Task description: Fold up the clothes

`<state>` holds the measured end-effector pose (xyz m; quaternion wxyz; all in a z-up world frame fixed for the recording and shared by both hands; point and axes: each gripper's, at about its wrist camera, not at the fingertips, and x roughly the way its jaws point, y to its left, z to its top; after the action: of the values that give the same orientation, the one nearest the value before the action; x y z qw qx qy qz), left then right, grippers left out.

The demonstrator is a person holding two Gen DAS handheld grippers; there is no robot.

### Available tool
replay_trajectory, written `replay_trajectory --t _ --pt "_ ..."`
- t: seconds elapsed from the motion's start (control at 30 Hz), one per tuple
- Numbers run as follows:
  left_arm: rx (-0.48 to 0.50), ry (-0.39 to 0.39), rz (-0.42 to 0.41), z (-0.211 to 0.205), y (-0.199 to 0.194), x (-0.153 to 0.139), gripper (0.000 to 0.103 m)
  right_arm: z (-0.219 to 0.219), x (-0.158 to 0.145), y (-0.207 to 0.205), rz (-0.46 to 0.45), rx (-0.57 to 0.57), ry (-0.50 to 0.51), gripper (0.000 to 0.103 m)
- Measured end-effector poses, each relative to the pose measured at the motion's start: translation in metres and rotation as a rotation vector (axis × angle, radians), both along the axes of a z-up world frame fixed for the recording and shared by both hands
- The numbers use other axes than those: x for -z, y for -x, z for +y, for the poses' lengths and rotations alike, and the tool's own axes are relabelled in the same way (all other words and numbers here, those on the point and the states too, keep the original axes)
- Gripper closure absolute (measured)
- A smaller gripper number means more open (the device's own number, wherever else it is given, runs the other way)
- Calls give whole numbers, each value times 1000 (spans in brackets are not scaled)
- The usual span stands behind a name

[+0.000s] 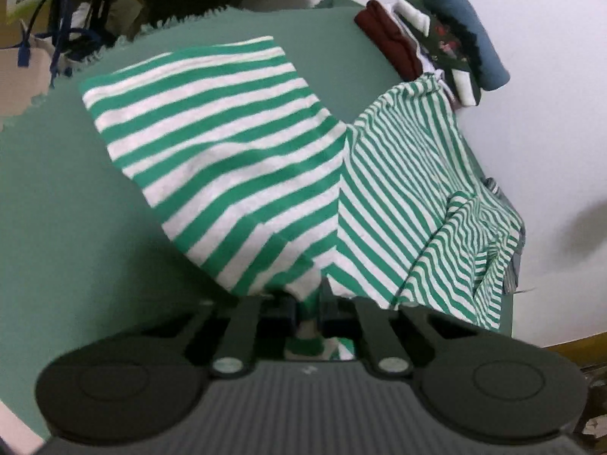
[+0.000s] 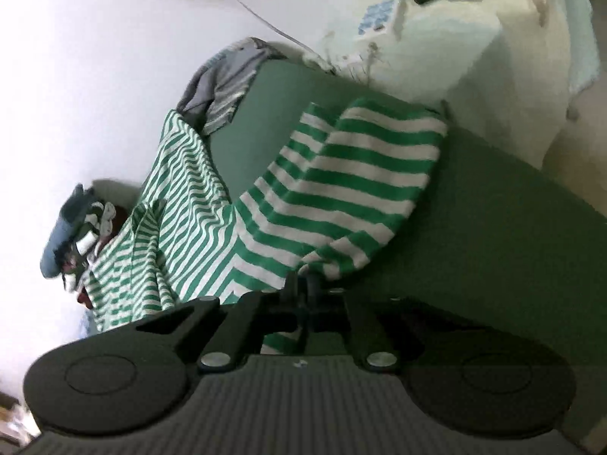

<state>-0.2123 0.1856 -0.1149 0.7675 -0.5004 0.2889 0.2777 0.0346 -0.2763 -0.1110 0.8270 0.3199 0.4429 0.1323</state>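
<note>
Green-and-white striped garment [image 1: 242, 159] lies spread on the green desk [image 1: 76, 208], part wide stripes, part narrow stripes [image 1: 409, 189].

Left hand-held gripper [image 1: 311, 303]: jaws pinched together on a bunched bit of the wide-stripe fabric at its near edge; cloth is visible between the fingers and trailing back under them.

Right hand-held gripper [image 2: 303, 288]: jaws likewise clamped on the near edge of the striped garment [image 2: 341, 174], a strip of fabric showing behind the fingers.

Orientation, left wrist view: wide-stripe panel runs long axis from the gripper up and left toward the far desk edge; stripes cross that axis. Narrow-stripe part fans off to the right, wrinkled and folded over itself, reaching the desk's right edge.

Right wrist view: wide-stripe panel points up and right, its far end close to the far edge of the desk [image 2: 512, 227]; narrow-stripe part runs up and left.

Stack of folded clothes [image 1: 436, 38] (maroon, dark floral, blue) sits at the far right corner, touching the narrow-stripe end. Grey striped garment [image 2: 224, 91] heaped at the other far corner in the right wrist view, just beside the narrow-stripe part.
</note>
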Motion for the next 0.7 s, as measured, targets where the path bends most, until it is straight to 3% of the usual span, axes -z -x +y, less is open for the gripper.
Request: replay_trajectory --t 0.2,0.33,0.7 --pt "25 -205 125 -15 -3 -24 98 -8 -13 14 22 55 11 100" --pt "45 -315 147 -25 1 -50 97 -15 -33 20 -6 71 21 100" --pt "34 -360 149 -44 32 -76 96 -33 -56 54 -3 78 35 102"
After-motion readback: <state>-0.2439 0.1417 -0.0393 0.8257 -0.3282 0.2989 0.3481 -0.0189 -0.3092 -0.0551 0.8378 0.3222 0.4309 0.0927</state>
